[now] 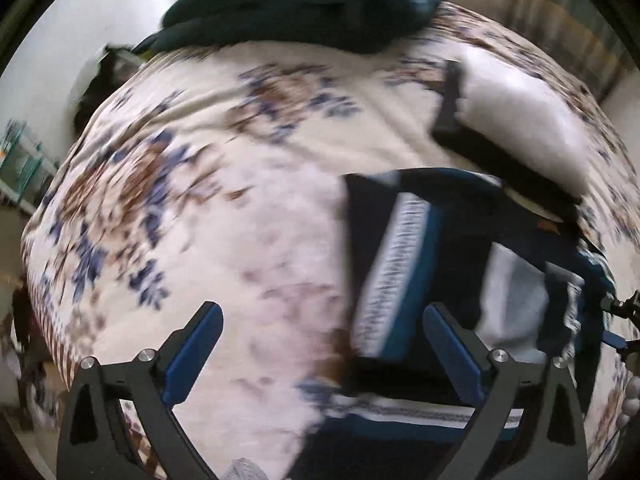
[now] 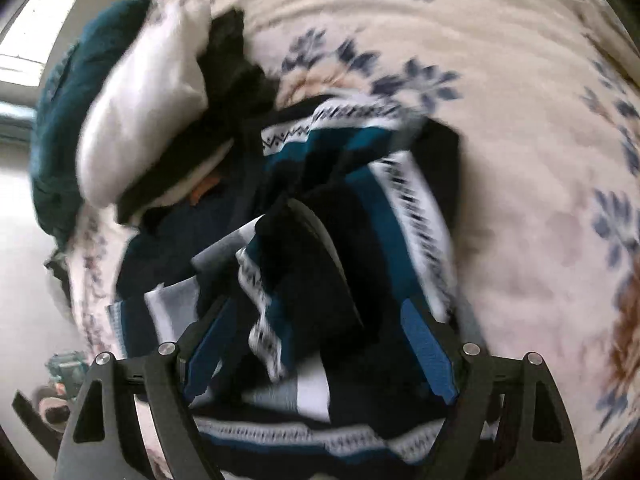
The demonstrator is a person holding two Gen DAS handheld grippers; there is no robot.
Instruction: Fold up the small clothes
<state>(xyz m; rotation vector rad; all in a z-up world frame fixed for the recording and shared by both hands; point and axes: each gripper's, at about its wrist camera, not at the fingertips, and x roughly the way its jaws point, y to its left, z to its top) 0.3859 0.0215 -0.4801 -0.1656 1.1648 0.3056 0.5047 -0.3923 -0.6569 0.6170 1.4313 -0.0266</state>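
Note:
A small knitted garment (image 1: 404, 264), navy and teal with white patterned bands, lies crumpled on the floral bedspread (image 1: 224, 208). In the left wrist view it sits at the lower right. My left gripper (image 1: 320, 320) is open above the bedspread, and its right finger (image 1: 452, 352) hangs over the garment's edge. In the right wrist view the garment (image 2: 340, 216) fills the middle. My right gripper (image 2: 316, 320) is open just above it, with a fold of the cloth bunched between the fingers. Both views are blurred by motion.
A white pillow (image 1: 520, 120) with a black cloth (image 1: 452, 100) against it lies beyond the garment. A dark teal blanket (image 1: 304, 0) is heaped at the far end of the bed. The floor (image 2: 24, 260) shows past the bed's edge.

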